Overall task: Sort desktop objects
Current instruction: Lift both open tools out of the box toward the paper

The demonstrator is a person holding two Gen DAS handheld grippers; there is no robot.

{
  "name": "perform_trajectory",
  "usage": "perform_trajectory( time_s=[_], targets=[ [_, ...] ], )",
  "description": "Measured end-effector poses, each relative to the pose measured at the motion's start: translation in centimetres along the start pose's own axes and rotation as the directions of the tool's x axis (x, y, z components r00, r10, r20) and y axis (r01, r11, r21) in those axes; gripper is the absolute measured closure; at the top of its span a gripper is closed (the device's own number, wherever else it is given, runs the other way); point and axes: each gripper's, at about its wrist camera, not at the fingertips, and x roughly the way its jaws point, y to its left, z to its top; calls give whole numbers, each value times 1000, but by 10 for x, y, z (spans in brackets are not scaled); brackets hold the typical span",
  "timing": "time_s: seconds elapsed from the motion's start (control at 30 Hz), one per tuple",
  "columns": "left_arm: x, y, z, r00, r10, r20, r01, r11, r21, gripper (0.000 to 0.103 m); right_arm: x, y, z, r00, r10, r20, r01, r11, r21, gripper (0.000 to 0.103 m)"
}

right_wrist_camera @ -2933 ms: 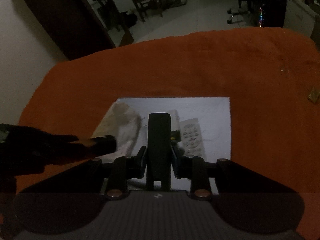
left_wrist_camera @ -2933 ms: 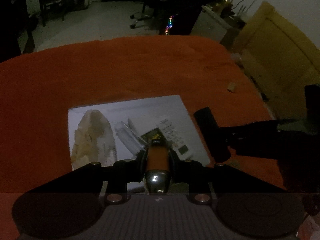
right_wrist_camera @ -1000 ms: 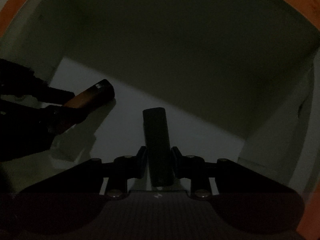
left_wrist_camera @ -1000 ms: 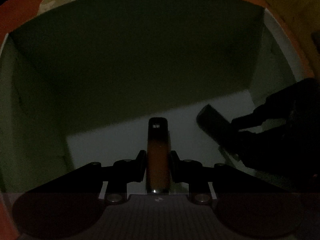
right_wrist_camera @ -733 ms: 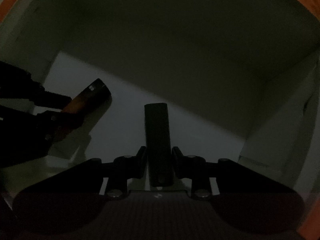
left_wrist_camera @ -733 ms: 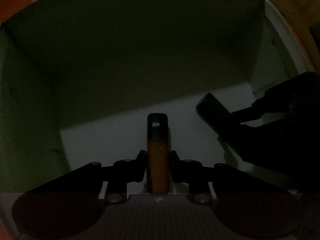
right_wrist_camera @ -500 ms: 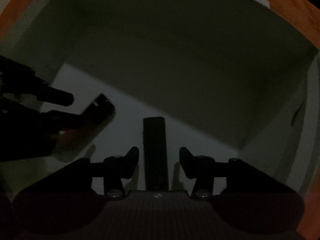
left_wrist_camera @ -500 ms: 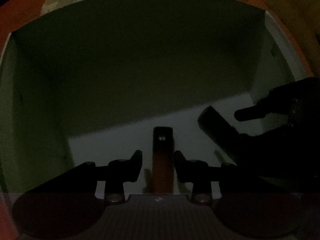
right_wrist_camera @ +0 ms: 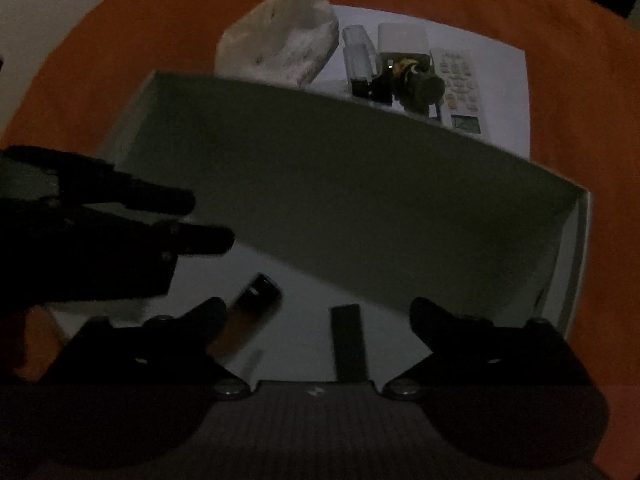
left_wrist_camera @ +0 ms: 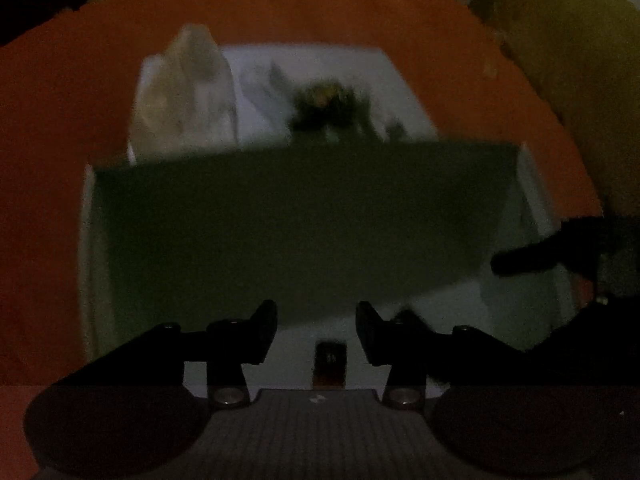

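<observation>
Lying on the pale floor of the white box (right_wrist_camera: 576,248), low in the frame, are an amber tube with a dark cap (right_wrist_camera: 250,316) and a flat black bar (right_wrist_camera: 349,340), apart from each other. The right gripper (right_wrist_camera: 316,316) hangs above them with its jaws opening wide, pinching nothing. The left gripper (left_wrist_camera: 316,320) is opening too, the amber tube (left_wrist_camera: 330,364) loose beneath it. Beyond the box, upper frame, a crumpled bag (right_wrist_camera: 280,48) and a remote (right_wrist_camera: 460,84) rest on white paper (right_wrist_camera: 508,80).
</observation>
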Motion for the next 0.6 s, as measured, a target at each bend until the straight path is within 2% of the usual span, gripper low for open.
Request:
perform_trajectory(
  time_s=[0.07,0.13,0.27,0.37,0.6],
  targets=[
    [-7,4,12,999,12,39,-11,1000,-16,60,-9,-14,7,996,56,73,-63,994,88,1],
    [-15,9,25,997,25,77,-22,999,-32,60,-18,-25,18,989,52,140,-76,982,173,1],
    [-23,15,45,991,43,123,-36,998,-54,60,-32,-36,44,989,51,140,-73,986,153,0],
    [-24,19,58,990,54,128,-46,997,-64,60,-55,-45,62,987,55,150,-79,984,157,0],
    [-15,23,85,992,69,110,-61,996,-72,60,-59,-76,112,980,-25,197,-23,971,239,0]
  ],
)
